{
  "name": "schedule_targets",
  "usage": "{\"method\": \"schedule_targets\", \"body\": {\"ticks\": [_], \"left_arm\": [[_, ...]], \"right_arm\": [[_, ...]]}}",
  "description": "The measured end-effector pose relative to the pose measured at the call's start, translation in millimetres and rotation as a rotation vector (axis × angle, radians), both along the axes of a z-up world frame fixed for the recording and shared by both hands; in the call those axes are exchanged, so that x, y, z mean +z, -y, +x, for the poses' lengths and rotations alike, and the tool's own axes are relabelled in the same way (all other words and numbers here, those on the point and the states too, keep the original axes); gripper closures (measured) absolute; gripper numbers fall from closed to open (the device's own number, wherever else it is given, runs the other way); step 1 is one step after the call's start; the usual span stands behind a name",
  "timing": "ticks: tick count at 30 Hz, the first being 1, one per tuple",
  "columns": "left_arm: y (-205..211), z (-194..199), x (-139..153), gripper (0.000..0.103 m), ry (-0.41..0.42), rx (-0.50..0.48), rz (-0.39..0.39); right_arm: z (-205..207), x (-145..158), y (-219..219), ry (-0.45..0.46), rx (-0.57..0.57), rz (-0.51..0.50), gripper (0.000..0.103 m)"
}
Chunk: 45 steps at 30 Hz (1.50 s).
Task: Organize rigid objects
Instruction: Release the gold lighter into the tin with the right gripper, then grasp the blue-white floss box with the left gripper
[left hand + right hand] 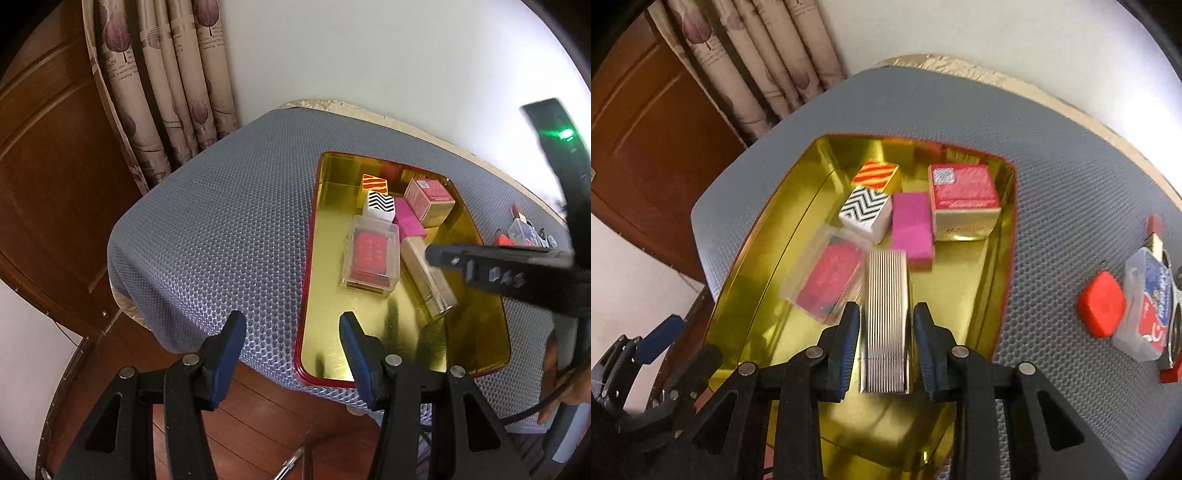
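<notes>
A gold tray with a red rim (pixel 369 332) (pixel 768 236) lies on the grey mesh mat. In it are an orange striped box (pixel 875 172), a zigzag black-and-white box (pixel 865 210), a magenta box (pixel 911 225), a red-and-gold box (pixel 962 201), a clear case with a red insert (pixel 827 280) and a ribbed silver box (pixel 886 325). My right gripper (pixel 886 347) straddles the silver box inside the tray, its pads just apart from the box's sides. My left gripper (pixel 291 354) is open and empty at the tray's near left corner.
On the mat right of the tray lie a red rounded case (pixel 1102 309), a clear box with a blue-and-red card (pixel 1148 310) and other small items. A curtain (pixel 166 85) and a wooden door (pixel 48 166) stand behind the table's left side.
</notes>
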<state>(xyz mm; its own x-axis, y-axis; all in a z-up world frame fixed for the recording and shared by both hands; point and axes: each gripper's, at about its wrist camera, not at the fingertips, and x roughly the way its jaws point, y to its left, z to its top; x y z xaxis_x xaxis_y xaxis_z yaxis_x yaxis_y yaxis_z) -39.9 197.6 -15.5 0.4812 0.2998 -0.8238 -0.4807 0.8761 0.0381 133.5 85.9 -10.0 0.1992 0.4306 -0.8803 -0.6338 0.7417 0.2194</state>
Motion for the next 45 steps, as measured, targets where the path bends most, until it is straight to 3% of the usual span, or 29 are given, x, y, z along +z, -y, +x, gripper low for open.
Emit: {"method": "schedule_targets", "body": {"ticks": [5,9,12,16,17,18,19,23,27,35,39,41,45], "left_arm": [[3,0,-1,0.049,-0.007,-0.01,0.012],[5,0,-1,0.049,-0.006,-0.022,0.005],[8,0,2,0.049,0.01,-0.056,-0.014],[23,-3,13,0.043,0.066,-0.109,-0.012],[29,-4,16,0.043,0.084,-0.125,-0.02],[34,-4,19,0.042,0.096,-0.143,-0.027],[41,-3,22,0.042,0.113,-0.182,-0.039],[71,7,28,0.042,0.11,-0.309,-0.089],[96,41,28,0.042,0.075,-0.361,-0.177],[164,146,32,0.042,-0.025,-0.518,-0.268],[201,198,28,0.042,-0.07,-0.561,-0.208],[217,224,16,0.042,-0.133,-0.577,-0.189],[227,255,-9,0.042,-0.22,-0.561,-0.2]], "right_arm": [[-5,24,34,0.06,-0.052,0.129,0.065],[-24,39,91,0.271,-0.137,0.146,0.047],[-33,35,149,0.469,-0.233,0.062,0.042],[-22,22,233,0.541,-0.392,-0.064,0.041],[-19,19,255,0.548,-0.437,-0.084,0.035],[-16,18,273,0.55,-0.471,-0.097,0.024],[-13,16,291,0.558,-0.511,-0.115,0.022],[-3,4,337,0.57,-0.567,-0.211,0.022],[-2,-6,367,0.564,-0.603,-0.203,0.016],[10,-18,409,0.384,-0.68,-0.03,0.012],[11,-20,422,0.335,-0.698,0.048,0.012],[9,-19,421,0.336,-0.692,0.069,0.012],[9,-19,424,0.325,-0.678,0.107,0.012]]}}
